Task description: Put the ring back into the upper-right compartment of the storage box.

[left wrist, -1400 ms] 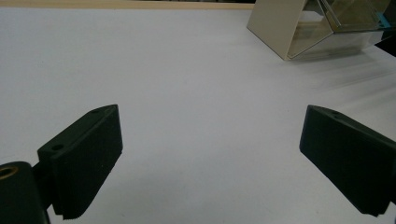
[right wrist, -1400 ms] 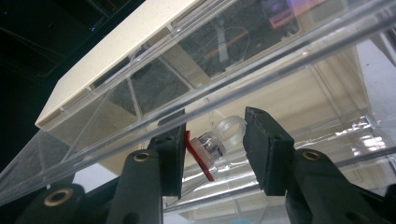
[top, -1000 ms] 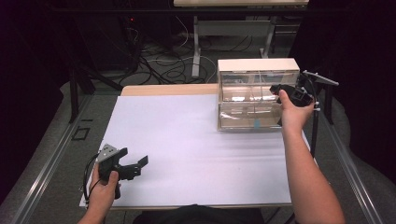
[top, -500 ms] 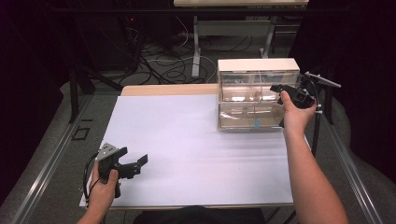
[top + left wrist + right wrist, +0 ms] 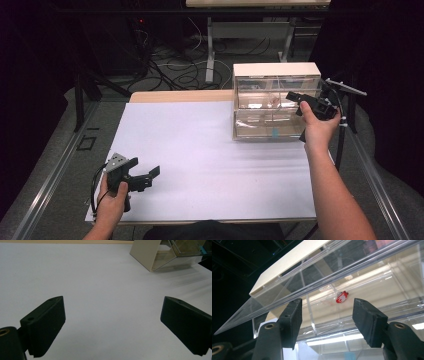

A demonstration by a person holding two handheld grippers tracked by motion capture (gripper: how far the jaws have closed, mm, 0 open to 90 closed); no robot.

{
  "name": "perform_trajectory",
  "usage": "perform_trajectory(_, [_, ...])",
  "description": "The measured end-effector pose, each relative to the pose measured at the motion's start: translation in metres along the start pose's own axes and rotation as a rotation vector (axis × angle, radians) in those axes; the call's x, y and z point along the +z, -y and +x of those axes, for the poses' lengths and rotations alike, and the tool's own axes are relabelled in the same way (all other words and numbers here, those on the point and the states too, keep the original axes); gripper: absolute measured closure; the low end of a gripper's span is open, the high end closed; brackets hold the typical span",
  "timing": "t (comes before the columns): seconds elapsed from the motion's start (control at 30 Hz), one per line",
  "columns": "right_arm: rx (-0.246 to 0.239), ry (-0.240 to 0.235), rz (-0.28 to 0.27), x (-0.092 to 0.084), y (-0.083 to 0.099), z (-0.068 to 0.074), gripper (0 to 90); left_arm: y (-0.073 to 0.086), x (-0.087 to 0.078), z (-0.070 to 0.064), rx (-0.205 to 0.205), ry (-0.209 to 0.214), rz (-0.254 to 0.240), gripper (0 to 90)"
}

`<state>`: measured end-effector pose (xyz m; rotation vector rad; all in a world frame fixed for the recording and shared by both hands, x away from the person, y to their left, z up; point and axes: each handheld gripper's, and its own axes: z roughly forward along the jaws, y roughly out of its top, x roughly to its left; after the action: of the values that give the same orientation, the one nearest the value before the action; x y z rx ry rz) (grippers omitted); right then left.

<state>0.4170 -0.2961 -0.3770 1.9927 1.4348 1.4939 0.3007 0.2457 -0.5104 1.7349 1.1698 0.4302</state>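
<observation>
Landmark: clear two-drawer cabinet with a cream top, at the far right of the white table sheet.

Right gripper is held at the front of the cabinet's upper drawer, near its right end. Its jaws have just been opening; in the right gripper view they stand part-spread with nothing between the pads, framing the drawer's clear front. I judge a hold on that front has just been let go, or is about to be retaken.

Small red-and-white object lies on the floor of the upper drawer, behind the clear front. A small blue item sits in the lower drawer.

Left gripper is well away from the cabinet, at the near left corner of the sheet, jaws wide apart over bare sheet, idle.

Advice for the step:
- Centre the pads on the drawer's front lip before closing.
- Keep the pull level and straight out from the cabinet.
- Cabinet looks light and could slide; bracing with the left gripper may help.
</observation>
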Motion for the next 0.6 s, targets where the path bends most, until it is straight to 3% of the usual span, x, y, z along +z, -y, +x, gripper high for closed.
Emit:
perform_trajectory(0.1, [0.012,-0.018,0.014,-0.003,0.002,0.003,37.6,0.000,0.000,0.000,0.000,0.004,0.004,6.3])
perform_trajectory(0.17, [0.023,-0.021,-0.012,-0.002,0.005,0.005,36.2,0.000,0.000,0.000,0.000,0.005,-0.001,6.3])
perform_trajectory(0.2, [0.009,-0.035,0.028,-0.005,0.005,0.004,35.5,0.000,0.000,0.000,0.005,0.005,0.000,6.3])
perform_trajectory(0.23, [0.006,-0.032,0.032,-0.005,0.006,0.005,34.7,0.000,-0.001,0.000,0.008,0.004,0.005,6.3])
perform_trajectory(0.47, [-0.052,-0.051,0.047,-0.015,0.012,0.011,29.7,-0.001,-0.001,0.001,0.005,0.005,0.002,6.3])
perform_trajectory(0.5, [-0.061,-0.061,0.023,-0.014,0.014,0.012,27.8,-0.001,0.000,0.001,0.005,0.005,0.002,6.3])
perform_trajectory(0.53, [-0.073,-0.058,0.046,-0.017,0.014,0.013,26.7,-0.001,0.000,0.001,0.005,0.005,0.002,6.3])
perform_trajectory(0.6, [-0.110,-0.069,0.038,-0.019,0.016,0.014,24.6,-0.001,0.000,0.001,0.003,0.005,0.001,6.3])
